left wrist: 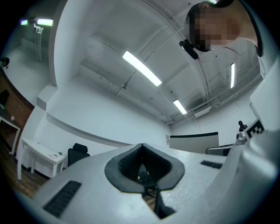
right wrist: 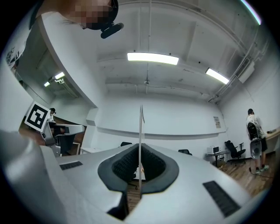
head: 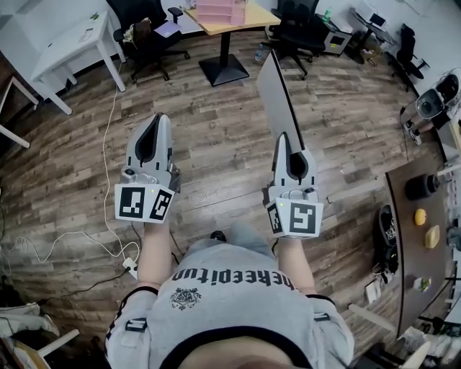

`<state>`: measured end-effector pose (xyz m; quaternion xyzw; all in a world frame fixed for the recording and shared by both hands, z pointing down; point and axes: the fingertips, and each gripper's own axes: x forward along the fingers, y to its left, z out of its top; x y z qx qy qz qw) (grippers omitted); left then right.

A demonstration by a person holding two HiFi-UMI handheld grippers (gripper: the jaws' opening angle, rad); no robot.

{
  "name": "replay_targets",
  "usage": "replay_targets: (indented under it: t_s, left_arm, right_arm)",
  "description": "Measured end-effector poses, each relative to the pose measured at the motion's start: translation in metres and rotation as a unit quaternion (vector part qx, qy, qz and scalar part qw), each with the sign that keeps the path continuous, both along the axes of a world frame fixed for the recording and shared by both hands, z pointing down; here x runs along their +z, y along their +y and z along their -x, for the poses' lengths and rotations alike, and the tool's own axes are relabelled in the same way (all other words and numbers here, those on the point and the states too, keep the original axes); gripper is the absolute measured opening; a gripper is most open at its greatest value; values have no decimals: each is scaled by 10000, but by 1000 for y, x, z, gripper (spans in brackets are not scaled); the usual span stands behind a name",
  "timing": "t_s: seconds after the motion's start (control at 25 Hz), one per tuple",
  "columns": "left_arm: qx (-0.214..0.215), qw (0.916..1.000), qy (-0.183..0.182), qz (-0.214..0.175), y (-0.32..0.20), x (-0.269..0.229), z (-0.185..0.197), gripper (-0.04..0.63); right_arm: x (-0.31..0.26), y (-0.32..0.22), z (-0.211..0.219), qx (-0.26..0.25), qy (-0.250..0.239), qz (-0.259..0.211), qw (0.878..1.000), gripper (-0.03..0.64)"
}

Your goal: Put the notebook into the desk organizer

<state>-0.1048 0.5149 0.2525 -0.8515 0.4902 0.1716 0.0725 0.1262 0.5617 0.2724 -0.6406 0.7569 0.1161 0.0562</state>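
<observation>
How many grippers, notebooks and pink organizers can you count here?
Grippers: 2, the left gripper and the right gripper
Notebook: 1
Pink organizer: 1
Total: 4

We log the left hand-held gripper (head: 159, 119) and the right hand-held gripper (head: 283, 138) as pale grey shells with black ribbed pads. Marker cubes (head: 144, 204): black squares on white. Notebook (head: 276, 90) at the right hand-held gripper: plain grey. Floor (head: 216, 144) between them: brown wood planks, streaky grain. Far ahead of the right hand-held gripper, a pink desk organizer (head: 220, 10) on a tan worktop (head: 259, 16). Behind them, a grey sweatshirt (head: 230, 303) with black lettering.
</observation>
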Motion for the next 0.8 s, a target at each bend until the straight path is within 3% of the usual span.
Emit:
replay_targets:
  t_s: [0.32,0.8]
  left_arm:
    - [-44,9999,53,99,-40,8,6,3]
    - [-253,9996,116,-84,-166,-11,16,3]
  right_arm:
    - [1,-49,2,-55,-205,82,9997,9]
    - [-14,-185,2,-120,-255,-60,9996,9]
